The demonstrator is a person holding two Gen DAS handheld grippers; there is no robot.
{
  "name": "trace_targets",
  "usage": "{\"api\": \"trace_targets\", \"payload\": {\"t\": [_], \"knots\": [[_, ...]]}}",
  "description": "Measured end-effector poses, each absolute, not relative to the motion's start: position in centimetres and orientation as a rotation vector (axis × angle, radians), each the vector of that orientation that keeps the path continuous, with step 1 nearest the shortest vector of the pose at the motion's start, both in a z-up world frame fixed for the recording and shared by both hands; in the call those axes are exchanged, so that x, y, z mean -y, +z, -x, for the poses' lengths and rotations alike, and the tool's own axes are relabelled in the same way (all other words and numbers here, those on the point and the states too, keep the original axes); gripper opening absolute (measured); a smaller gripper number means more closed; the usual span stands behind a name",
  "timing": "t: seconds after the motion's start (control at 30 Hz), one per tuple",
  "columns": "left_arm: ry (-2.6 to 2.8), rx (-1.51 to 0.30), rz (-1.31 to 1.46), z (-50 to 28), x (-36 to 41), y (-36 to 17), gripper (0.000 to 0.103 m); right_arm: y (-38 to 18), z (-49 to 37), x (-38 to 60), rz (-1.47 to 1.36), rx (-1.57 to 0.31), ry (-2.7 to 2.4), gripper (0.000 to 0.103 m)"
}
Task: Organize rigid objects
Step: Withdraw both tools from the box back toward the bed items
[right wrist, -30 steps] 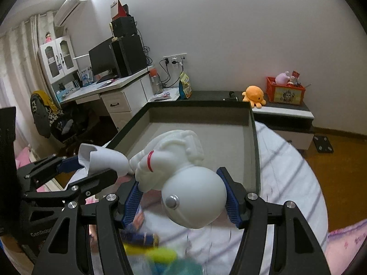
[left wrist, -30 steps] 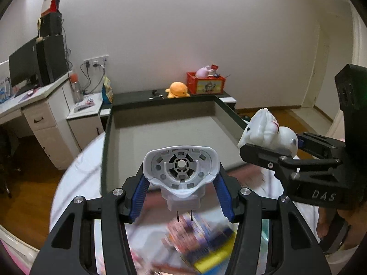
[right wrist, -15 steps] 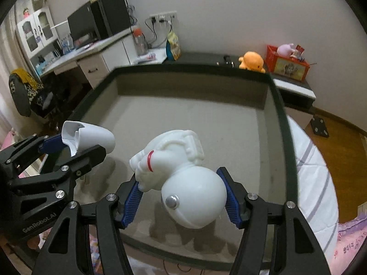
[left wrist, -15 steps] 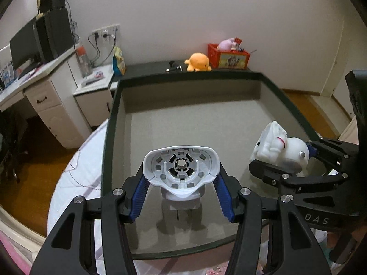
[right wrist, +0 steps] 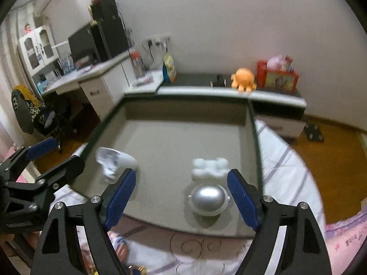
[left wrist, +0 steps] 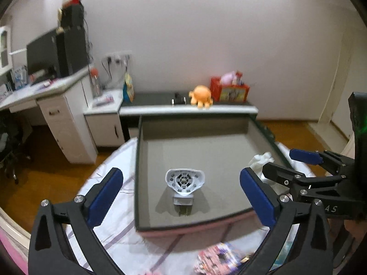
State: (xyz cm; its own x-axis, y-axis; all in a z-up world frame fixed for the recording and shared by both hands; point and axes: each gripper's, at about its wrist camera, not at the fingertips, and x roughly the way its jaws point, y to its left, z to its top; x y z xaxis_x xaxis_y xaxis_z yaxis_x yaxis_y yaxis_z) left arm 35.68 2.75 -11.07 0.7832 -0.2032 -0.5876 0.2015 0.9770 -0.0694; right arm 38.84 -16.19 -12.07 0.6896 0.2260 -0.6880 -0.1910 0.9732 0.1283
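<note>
A white plug-like device stands in the near part of the grey tray; it also shows in the right wrist view. A white astronaut figure lies near the tray's front right corner; it also shows in the left wrist view. My left gripper is open and empty, pulled back above the tray's front edge. My right gripper is open and empty, just behind the astronaut. Each gripper shows in the other's view, the right and the left.
The tray sits on a white striped cloth. Colourful packets lie on the cloth in front of the tray. Behind are a low cabinet with an orange plush, a red box and a desk.
Both grippers opened and let go: the plug device and the astronaut now rest in the tray. Both grippers have drawn back and up from them.
</note>
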Motion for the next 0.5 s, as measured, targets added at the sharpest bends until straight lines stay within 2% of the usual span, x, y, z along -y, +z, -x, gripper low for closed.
{"api": "trace_targets", "payload": {"t": [0.27,0.5], "knots": [[-0.155,-0.430,0.004,-24.6,-4.3,-6.3,0.103,-6.6,-29.0,16.1,-0.030,-0.544,0.196,0.085],[-0.078,-0.282,-0.026,-15.5,-4.4,-4.5,0.103,-4.5,-19.5,16.4,-0.038,-0.355,0.150,0.085]]}}
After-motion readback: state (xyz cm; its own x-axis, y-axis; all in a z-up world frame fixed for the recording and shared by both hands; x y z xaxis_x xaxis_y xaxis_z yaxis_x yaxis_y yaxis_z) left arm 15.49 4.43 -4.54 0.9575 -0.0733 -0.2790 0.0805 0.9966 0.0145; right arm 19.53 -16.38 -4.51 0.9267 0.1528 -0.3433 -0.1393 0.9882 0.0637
